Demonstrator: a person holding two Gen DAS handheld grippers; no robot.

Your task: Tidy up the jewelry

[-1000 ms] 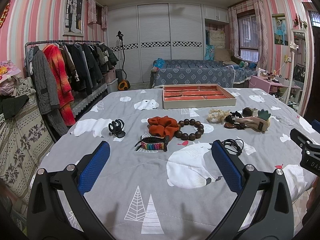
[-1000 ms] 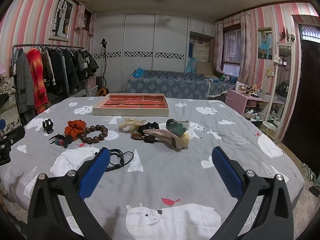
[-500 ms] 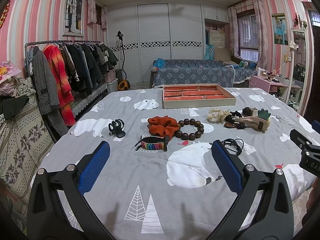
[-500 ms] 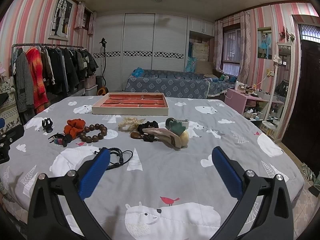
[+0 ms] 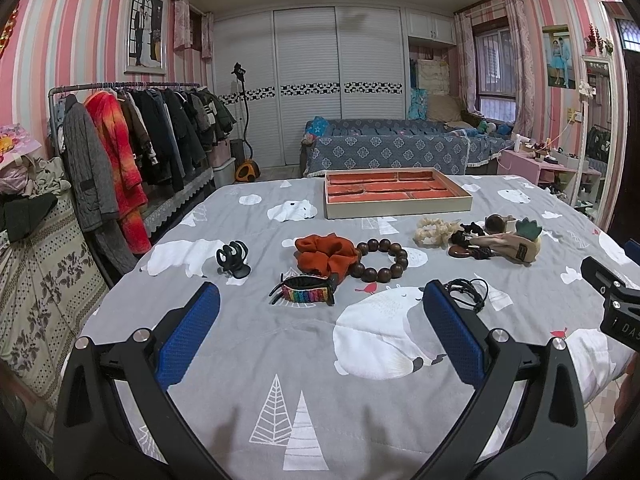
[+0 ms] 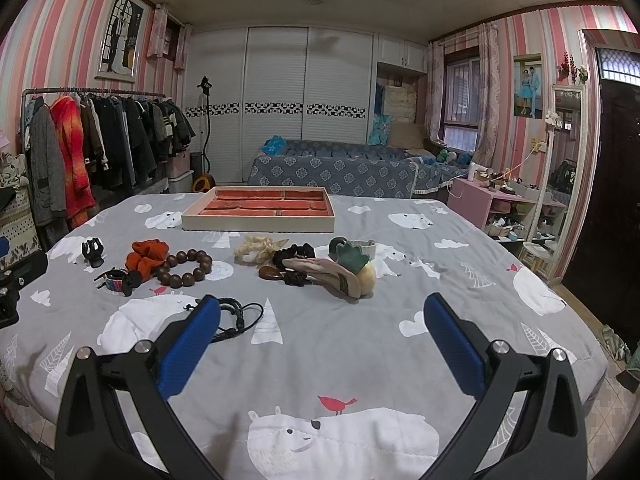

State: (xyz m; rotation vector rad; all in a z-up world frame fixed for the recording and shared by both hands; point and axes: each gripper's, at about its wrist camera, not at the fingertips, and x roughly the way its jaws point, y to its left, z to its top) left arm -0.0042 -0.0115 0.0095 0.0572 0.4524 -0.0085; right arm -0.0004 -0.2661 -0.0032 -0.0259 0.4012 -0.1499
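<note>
Hovering both tools over the grey bear-print bedspread (image 5: 320, 360): my left gripper (image 5: 320, 320) has its blue pads spread wide with nothing between them, and my right gripper (image 6: 320, 328) is likewise spread and empty. Jewelry lies in a loose row across the middle of the cloth. From my left: a black claw clip (image 5: 233, 259); a rainbow-banded clip (image 5: 306, 290); a rust-orange scrunchie (image 5: 326, 255) touching a dark wooden bead bracelet (image 5: 380, 260); a cream scrunchie (image 6: 258, 249); a black scrunchie (image 6: 294, 252); then a heap of hair pieces (image 6: 340, 276) with a green leaf shape on top, which I cannot sort out item by item. A black cord bracelet (image 6: 236, 316) lies just beside my right tool's left pad. Beyond the row sits the tray (image 5: 400, 210), beige-walled, with a red-orange lining split into compartments.
</note>
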